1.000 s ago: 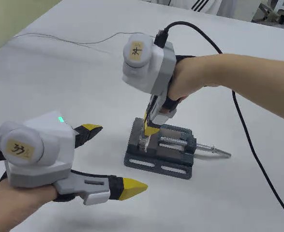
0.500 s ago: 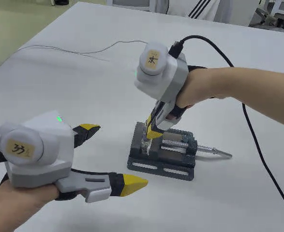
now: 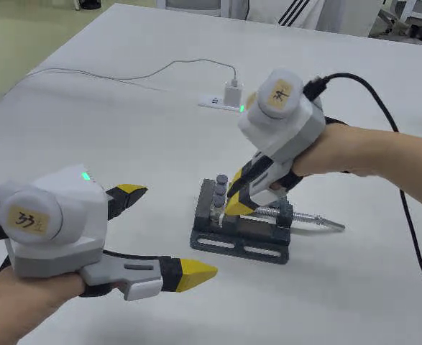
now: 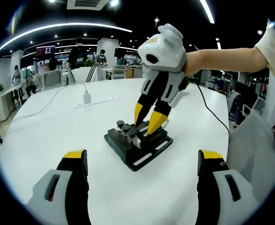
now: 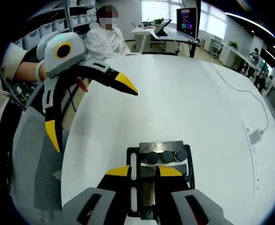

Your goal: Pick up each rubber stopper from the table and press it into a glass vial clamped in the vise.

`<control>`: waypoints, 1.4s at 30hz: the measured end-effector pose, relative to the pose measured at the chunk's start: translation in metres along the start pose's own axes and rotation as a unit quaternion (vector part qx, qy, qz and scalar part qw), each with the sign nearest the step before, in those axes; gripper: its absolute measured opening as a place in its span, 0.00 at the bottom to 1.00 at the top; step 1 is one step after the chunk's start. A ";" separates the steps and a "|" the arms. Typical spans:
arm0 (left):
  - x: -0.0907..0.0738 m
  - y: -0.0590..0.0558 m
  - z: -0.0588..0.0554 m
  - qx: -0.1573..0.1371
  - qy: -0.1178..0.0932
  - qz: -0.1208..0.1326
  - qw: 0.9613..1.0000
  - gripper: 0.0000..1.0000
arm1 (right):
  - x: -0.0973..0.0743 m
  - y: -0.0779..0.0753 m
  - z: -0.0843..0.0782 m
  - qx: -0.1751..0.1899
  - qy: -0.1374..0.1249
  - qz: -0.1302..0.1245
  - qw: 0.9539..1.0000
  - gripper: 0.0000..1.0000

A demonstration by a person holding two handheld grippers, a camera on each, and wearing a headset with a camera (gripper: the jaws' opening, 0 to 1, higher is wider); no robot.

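A dark vise point(image 3: 241, 241) stands mid-table and clamps three glass vials point(image 3: 217, 195) in a row, each capped with a dark grey rubber stopper point(image 5: 166, 157). My right gripper point(image 3: 236, 192) hovers just right of the vials, tilted down, its jaws a little apart with nothing between them. In the right gripper view its yellow tips point(image 5: 143, 172) sit just short of the vise point(image 5: 136, 157). My left gripper point(image 3: 164, 230) is held wide open and empty at the near left, well apart from the vise point(image 4: 138, 149). The left gripper view shows the right gripper point(image 4: 146, 119) above the vials point(image 4: 126, 129).
A white power strip with a plugged charger point(image 3: 229, 95) lies behind the vise, its thin cable trailing left across the white table point(image 3: 124, 136). A black cable point(image 3: 383, 215) runs from the right gripper over the table's right side. People sit at desks beyond the table.
My right gripper has lifted off the vials and drawn back to the right, uncovering the three stoppered vials. The left gripper has stayed put.
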State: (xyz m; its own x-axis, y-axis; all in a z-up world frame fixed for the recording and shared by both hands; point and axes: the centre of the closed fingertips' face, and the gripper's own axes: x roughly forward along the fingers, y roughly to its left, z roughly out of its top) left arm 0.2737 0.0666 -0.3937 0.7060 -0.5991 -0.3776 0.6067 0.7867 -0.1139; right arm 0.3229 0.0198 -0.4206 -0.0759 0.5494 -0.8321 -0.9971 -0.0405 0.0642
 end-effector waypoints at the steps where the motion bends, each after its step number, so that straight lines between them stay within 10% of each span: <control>1: -0.001 0.000 -0.001 0.001 0.001 0.000 1.000 0.97 | -0.003 0.002 -0.003 0.014 -0.010 -0.003 1.000 0.21; 22: -0.008 -0.001 -0.009 -0.001 0.011 -0.005 1.000 0.97 | -0.031 0.023 -0.055 0.081 -0.108 -0.088 0.987 0.84; 42: -0.022 0.004 -0.023 -0.002 0.029 0.002 1.000 0.98 | -0.062 0.050 -0.108 0.176 -0.167 -0.139 0.960 0.99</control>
State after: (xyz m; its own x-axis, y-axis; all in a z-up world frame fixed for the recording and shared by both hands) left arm 0.2527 0.0864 -0.4069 0.6862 -0.5868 -0.4298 0.6030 0.7894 -0.1152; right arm 0.2773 -0.1060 -0.4250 0.2565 0.7379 -0.6242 -0.9123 0.3981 0.0957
